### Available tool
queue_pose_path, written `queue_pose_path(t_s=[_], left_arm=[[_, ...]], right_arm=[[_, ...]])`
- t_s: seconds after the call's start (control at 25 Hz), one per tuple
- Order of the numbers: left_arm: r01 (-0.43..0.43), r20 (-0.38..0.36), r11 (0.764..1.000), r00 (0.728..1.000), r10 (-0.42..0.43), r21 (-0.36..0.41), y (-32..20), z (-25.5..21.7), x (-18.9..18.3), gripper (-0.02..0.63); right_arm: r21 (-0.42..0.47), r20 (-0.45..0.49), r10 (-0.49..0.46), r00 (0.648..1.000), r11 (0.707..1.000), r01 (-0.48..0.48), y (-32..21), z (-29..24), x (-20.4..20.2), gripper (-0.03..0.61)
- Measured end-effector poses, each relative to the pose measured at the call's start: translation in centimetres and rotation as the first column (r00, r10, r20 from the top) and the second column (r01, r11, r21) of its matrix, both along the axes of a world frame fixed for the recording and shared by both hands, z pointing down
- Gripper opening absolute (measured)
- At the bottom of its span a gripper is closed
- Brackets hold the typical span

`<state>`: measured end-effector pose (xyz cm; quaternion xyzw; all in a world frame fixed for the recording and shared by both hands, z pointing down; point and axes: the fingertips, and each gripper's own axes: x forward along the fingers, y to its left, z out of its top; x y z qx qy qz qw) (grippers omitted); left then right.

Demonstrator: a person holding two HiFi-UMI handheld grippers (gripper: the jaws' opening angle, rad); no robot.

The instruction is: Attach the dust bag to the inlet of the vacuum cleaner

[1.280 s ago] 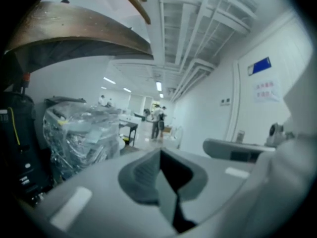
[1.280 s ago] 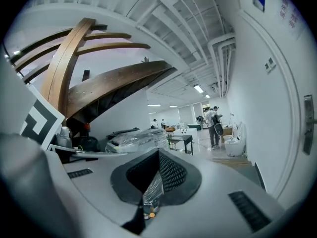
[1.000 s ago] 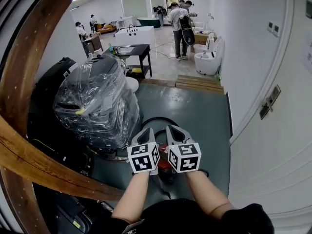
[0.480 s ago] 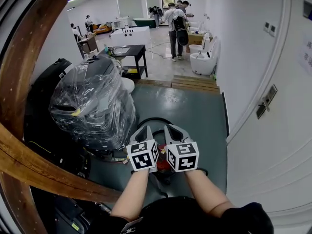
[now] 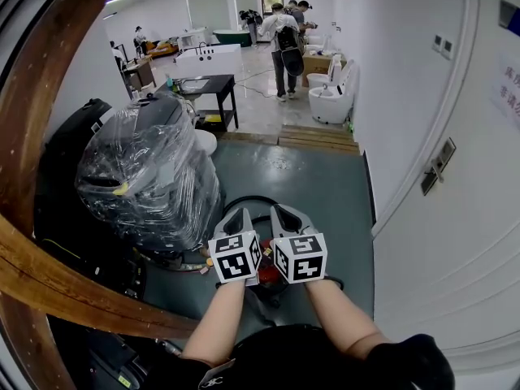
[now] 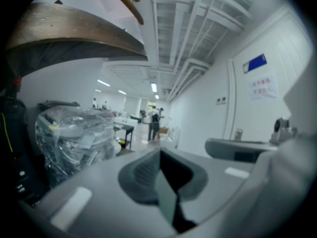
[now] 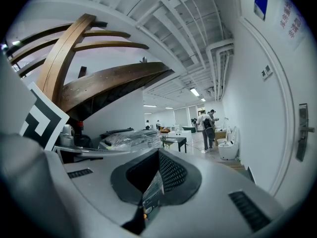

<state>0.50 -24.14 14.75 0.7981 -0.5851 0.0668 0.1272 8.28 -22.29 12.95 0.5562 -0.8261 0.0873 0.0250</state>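
A curved wooden beam is seen to the left of both claws. A large plastic-wrapped machine is set on the grey-green floor, ahead and to the left of the left claw. A black desk is placed far ahead of the claws. A black hose is looped on the floor just beyond the claw tips. The vacuum cleaner, red and black, is found directly below the two claws and is largely covered by them. The left claw and the right claw are held side by side, each closed fully narrow with its jaws together. The dust bag cannot be made out.
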Motion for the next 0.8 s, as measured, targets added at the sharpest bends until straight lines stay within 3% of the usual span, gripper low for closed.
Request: queue_pose_path(t_s=[0.4,0.8], left_arm=[[-0.016,-0.026,1.000,1.000,0.015,-0.022,-0.7,1.3,-0.8,0.000],[-0.073,-0.041,0.996,0.997,0.071,-0.054,-1.2,3.9,-1.1,0.000]], right_arm=[[-0.026,-0.029,-0.002,1.000,1.000,0.002,-0.4,1.4,-1.4,-0.002],[-0.058,-0.053,0.060,0.997,0.996,-0.063,-0.3,3.9,-1.8,-0.002]])
